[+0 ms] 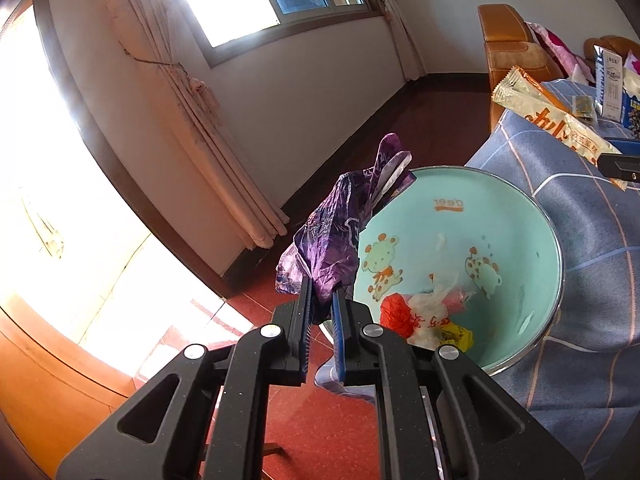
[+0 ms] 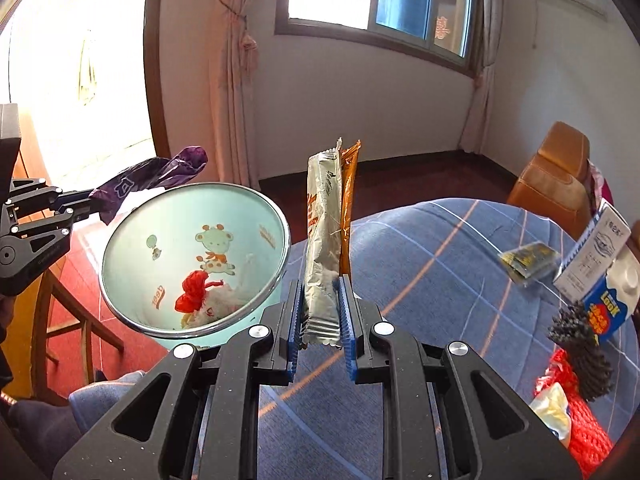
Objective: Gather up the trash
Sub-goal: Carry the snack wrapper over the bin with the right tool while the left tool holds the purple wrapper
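Note:
A mint-green bin [image 1: 520, 240] with cartoon animals stands beside the table, with a red bag [image 1: 396, 314] and pale plastic scraps inside. My left gripper [image 1: 322, 296] is shut on a crumpled purple plastic bag [image 1: 340, 240], held over the bin's left rim. In the right wrist view my right gripper [image 2: 320, 300] is shut on a long silver and orange snack wrapper [image 2: 326, 240] that stands upright above the table edge, just right of the bin [image 2: 132, 236]. The left gripper [image 2: 78, 204] and its purple bag [image 2: 160, 176] show at the bin's far left.
The table wears a blue checked cloth [image 2: 440, 260]. On it lie a small dark packet [image 2: 528, 260], a white and blue milk carton [image 2: 600, 272], a dark pinecone-like lump [image 2: 580, 352] and red netting [image 2: 584, 424]. An orange armchair [image 2: 556, 172] stands behind; a wooden chair [image 2: 56, 320] is left.

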The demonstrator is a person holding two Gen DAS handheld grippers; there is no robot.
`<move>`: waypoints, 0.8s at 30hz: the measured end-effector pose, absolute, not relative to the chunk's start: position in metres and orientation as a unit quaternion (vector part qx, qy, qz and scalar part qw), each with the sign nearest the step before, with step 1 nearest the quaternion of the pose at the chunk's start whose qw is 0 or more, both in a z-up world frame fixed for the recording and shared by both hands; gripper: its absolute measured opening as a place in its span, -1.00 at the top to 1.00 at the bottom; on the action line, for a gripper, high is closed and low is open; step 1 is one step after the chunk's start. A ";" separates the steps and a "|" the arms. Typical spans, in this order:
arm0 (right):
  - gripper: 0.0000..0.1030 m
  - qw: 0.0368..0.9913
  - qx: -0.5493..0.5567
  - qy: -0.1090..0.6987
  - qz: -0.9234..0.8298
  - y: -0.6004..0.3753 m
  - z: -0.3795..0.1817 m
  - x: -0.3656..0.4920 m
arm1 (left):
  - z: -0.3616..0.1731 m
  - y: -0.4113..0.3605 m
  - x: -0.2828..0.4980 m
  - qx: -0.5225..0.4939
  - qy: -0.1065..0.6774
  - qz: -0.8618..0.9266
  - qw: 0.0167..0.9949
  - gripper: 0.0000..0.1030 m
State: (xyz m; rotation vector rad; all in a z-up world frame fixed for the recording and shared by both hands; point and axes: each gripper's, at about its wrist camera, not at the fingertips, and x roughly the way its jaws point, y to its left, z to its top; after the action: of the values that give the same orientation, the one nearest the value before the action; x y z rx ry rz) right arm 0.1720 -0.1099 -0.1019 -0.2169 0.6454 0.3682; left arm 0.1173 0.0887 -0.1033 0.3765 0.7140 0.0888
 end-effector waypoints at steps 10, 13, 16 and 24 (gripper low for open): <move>0.64 0.921 -0.119 0.309 0.204 -0.084 -0.097 0.185 | -0.107 0.085 0.123 0.189 0.353 0.042 0.916 0.82; 0.64 0.918 -0.131 0.306 0.214 -0.074 -0.097 0.183 | -0.107 0.085 0.123 0.190 0.353 0.042 0.915 0.82; 0.64 0.917 -0.139 0.304 0.220 -0.069 -0.097 0.181 | -0.108 0.085 0.123 0.190 0.353 0.042 0.915 0.82; 0.64 0.914 -0.142 0.302 0.229 -0.064 -0.095 0.178 | -0.107 0.085 0.122 0.189 0.353 0.043 0.915 0.82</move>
State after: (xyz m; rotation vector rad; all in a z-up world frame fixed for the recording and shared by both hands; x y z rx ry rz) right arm 0.1778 -0.0642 -0.0947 -0.2934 0.6211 0.4717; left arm 0.1225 0.0849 -0.1070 0.3896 0.7266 0.0877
